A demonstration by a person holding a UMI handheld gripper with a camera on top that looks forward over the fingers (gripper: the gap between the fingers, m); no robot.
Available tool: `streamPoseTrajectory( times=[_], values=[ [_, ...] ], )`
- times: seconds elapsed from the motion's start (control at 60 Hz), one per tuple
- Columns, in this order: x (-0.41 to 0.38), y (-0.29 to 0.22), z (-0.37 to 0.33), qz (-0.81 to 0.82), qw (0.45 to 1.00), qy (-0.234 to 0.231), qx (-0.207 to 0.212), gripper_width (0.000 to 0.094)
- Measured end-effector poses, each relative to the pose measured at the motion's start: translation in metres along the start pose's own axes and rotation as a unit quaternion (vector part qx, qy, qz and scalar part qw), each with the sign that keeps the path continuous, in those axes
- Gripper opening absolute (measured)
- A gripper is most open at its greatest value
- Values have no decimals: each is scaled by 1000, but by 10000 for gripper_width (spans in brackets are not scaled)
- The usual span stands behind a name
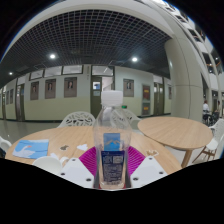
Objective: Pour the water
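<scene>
A clear plastic water bottle (112, 135) with a white cap and a blue-and-white label stands upright between my fingers. My gripper (112, 162) is shut on the bottle's lower half. The magenta pads (90, 158) press on it from both sides. The bottle's base is hidden low between the fingers, so I cannot tell whether it rests on the table. No cup or other vessel for water is in view.
A round wooden table (60, 140) lies beneath and ahead, with a blue cloth (32, 148) on its left side. A second round table (180, 130) stands to the right. White chairs (76, 119) stand beyond. A thick pillar (188, 80) rises at the right.
</scene>
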State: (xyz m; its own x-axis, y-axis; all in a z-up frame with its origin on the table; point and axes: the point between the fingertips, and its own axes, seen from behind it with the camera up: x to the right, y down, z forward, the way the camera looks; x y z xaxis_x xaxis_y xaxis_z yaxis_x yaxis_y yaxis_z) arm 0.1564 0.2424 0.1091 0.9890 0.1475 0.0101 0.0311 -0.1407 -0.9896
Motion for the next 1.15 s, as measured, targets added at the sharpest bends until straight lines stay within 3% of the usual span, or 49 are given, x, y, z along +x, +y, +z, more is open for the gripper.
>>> streamPoseTrajectory(
  times=[0.2, 0.35, 0.45, 0.533, 0.583, 0.85, 1.017, 1.15],
  values=[
    [-9, 35, 1, -19, 998, -14, -56, 363],
    [-8, 34, -3, -2, 999, -12, -45, 356],
    [-11, 34, -2, -2, 998, -9, -55, 508],
    [-2, 41, -13, -4, 996, 0, -90, 873],
    [-6, 33, -25, -2, 997, -8, -82, 836],
    [-53, 9, -159, 27, 995, -65, -70, 848],
    [-87, 22, -242, 35, 993, -96, -58, 845],
    [-102, 37, -270, 48, 992, -106, -52, 844]
  ],
)
